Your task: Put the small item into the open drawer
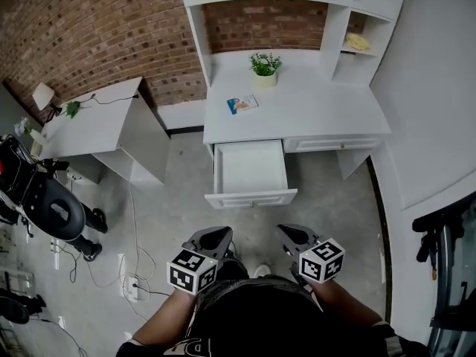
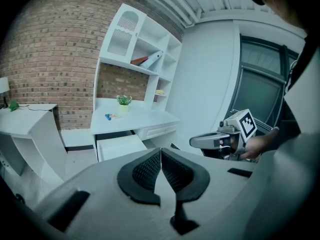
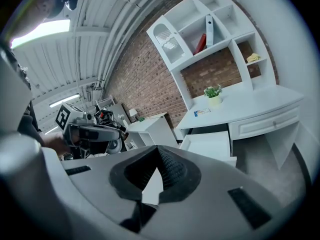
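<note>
Small item [image 1: 242, 104]: flat blue-and-white piece lying on top of the white desk [image 1: 320, 114], toward its left end, in front of the potted plant [image 1: 265, 67]. It is well apart from both grippers, with floor and the pulled-out drawer in between. Nothing touches it.

Open drawer [image 1: 251, 197]: projects from the desk front, below and slightly right of the item. Interior looks bare white.

Counts: one small item, one open drawer, one closed drawer [image 1: 336, 144] to its right under the same desk top, one plant, two grippers.

Left gripper [image 1: 220, 233]: jaws closed pad against pad in its own view, nothing between them.

Right gripper [image 1: 285, 233]: jaws likewise pressed together and empty.

Pose: both grippers are held side by side in front of the person's body, away from the desk front, tips aimed toward the desk and angled slightly downward. Each carries its marker cube near the hand. Forearms run back to the torso at the bottom of the head view.
</note>
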The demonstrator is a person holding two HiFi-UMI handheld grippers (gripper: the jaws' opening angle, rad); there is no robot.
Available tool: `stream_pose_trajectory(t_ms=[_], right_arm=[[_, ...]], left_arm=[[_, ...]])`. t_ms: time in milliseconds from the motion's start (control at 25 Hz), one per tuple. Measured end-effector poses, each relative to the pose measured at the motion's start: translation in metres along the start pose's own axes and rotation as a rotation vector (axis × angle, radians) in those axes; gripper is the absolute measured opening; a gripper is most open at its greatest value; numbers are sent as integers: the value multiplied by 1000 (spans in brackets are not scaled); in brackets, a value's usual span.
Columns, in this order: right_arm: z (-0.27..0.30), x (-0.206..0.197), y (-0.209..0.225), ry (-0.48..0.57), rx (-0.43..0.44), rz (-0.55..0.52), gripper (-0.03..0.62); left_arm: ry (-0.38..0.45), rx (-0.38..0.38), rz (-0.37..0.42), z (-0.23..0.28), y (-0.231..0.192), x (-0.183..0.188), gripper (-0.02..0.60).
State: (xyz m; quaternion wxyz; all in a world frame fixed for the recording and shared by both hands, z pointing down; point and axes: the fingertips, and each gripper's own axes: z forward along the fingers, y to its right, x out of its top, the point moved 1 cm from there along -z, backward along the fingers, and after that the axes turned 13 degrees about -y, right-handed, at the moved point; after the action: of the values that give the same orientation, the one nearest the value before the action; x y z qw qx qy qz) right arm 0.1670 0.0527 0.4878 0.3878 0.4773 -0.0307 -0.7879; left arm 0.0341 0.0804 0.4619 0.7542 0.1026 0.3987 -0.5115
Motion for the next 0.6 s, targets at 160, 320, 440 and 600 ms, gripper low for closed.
stream_pose_trajectory(t_ms=[160,320,440,600], right_arm=[[8,2,11,3,-8,11,5],[16,9,28,0,-30,26,5],[22,23,43,-3,-50,31,5],[35,49,58,-2,-70,28,5]], left_arm=[[-15,-14,5,14,-9,1,18],[-9,-30,9,31,-23,16,18],[0,-39,21,42,-34,33,20],[10,-33,28,52,-60,57,18]])
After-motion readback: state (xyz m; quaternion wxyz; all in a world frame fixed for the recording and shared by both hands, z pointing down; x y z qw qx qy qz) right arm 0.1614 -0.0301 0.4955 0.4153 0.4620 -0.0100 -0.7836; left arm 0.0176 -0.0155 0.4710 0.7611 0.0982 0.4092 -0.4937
